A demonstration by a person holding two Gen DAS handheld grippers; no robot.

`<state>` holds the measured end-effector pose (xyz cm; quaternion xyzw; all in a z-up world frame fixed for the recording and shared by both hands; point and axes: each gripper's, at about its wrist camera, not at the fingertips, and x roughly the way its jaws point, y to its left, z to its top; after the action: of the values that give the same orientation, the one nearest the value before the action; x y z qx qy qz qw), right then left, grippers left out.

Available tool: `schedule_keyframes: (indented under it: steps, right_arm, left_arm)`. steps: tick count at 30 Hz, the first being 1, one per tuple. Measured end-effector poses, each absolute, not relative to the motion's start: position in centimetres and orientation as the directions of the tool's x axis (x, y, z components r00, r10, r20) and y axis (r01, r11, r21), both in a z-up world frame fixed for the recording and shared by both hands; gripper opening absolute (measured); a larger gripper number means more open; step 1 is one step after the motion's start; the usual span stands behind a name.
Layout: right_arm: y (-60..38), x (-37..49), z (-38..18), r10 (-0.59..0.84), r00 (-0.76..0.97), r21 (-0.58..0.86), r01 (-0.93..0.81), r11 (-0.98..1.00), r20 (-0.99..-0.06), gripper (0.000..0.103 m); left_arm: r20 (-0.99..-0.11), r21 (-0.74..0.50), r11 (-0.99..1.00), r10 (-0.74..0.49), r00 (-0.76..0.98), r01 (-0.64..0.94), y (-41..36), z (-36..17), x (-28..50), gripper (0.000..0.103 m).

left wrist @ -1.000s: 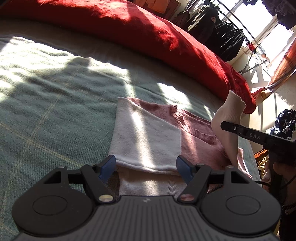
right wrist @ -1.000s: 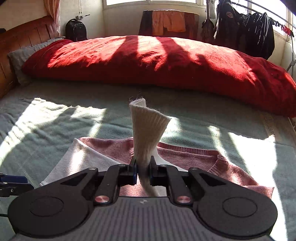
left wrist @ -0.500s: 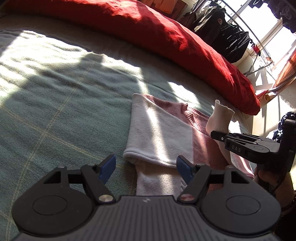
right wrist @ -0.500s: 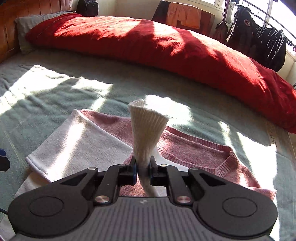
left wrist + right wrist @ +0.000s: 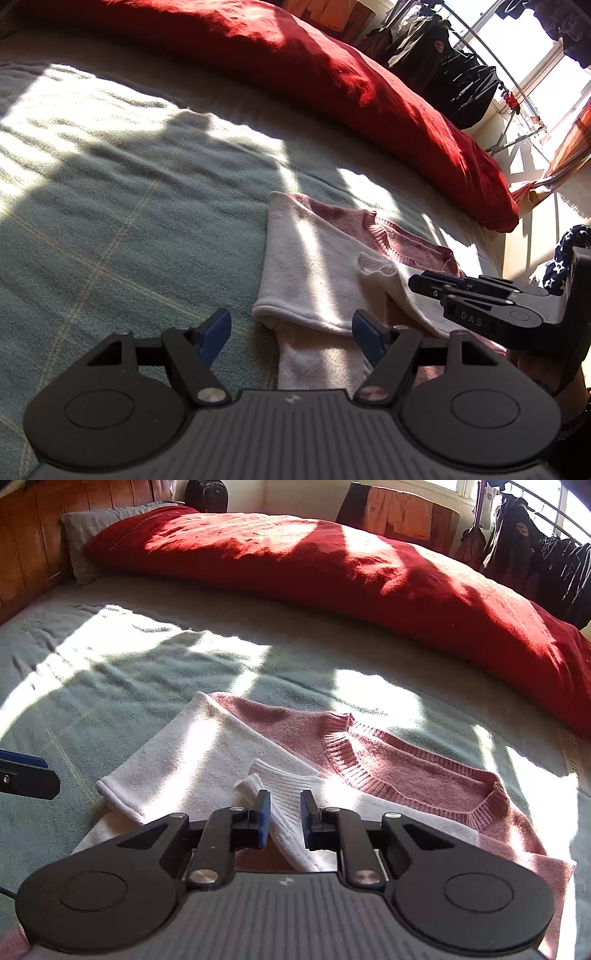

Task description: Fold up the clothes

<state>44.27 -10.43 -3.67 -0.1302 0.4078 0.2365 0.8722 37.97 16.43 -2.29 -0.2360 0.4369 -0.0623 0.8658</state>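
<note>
Letting go, the right gripper was spreading its jaws around the white cuff, laid across the pink sweater on the green blanket. The left gripper hung wide and empty near the hem. Pulling back might snag and undo the fold. A red duvet lay well behind.

A sunlit home bedroom: ahead of the claws lies a bed under a green blanket, a red duvet beyond, a wooden headboard far left, and dark clothes hanging far right by the window.
</note>
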Motion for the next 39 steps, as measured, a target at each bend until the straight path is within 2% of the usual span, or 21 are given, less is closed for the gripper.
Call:
schedule_keyframes:
  steps: [6, 11, 19, 25, 30, 35, 39]
  right_arm:
    - [-13.6, 43.0, -4.1, 0.291, 0.505, 0.000, -0.500, 0.866, -0.812, 0.021]
    - [-20.3, 42.7, -4.2, 0.160, 0.528, -0.062, -0.378, 0.924, -0.834, 0.021]
    - [-32.6, 42.8, -3.5, -0.041, 0.583, -0.140, -0.126, 0.982, -0.812, 0.021]
    - [-36.1, 41.0, -7.8, -0.010, 0.508, -0.093, -0.139, 0.986, -0.861, 0.022]
    - [-36.9, 41.0, -6.4, 0.050, 0.553, -0.042, -0.154, 0.987, -0.832, 0.022]
    - [-38.2, 41.7, -7.0, 0.104, 0.531, 0.004, -0.186, 0.983, -0.841, 0.022]
    - [-39.4, 41.5, -7.8, 0.145, 0.512, 0.039, -0.213, 0.976, -0.847, 0.022]
  left_arm:
    - [-0.724, -0.465, 0.882, -0.327, 0.608, -0.079, 14.8, -2.0, 38.7, 0.072]
    - [-0.723, -0.464, 0.885, -0.347, 0.598, -0.047, 12.3, -1.8, 39.5, 0.072]
    - [-0.703, -0.475, 0.879, -0.410, 0.581, 0.045, 5.2, -1.6, 41.7, 0.072]
    - [-0.682, -0.469, 0.868, -0.474, 0.557, 0.163, -1.9, -1.7, 44.3, 0.072]
    - [-0.708, -0.381, 0.886, -0.463, 0.533, 0.262, -7.2, -3.0, 46.2, 0.072]
    - [-0.772, -0.385, 0.907, -0.418, 0.479, 0.169, -7.4, -6.9, 46.5, 0.071]
    - [-0.778, -0.421, 0.902, -0.415, 0.473, 0.100, -7.2, -5.6, 47.0, 0.072]
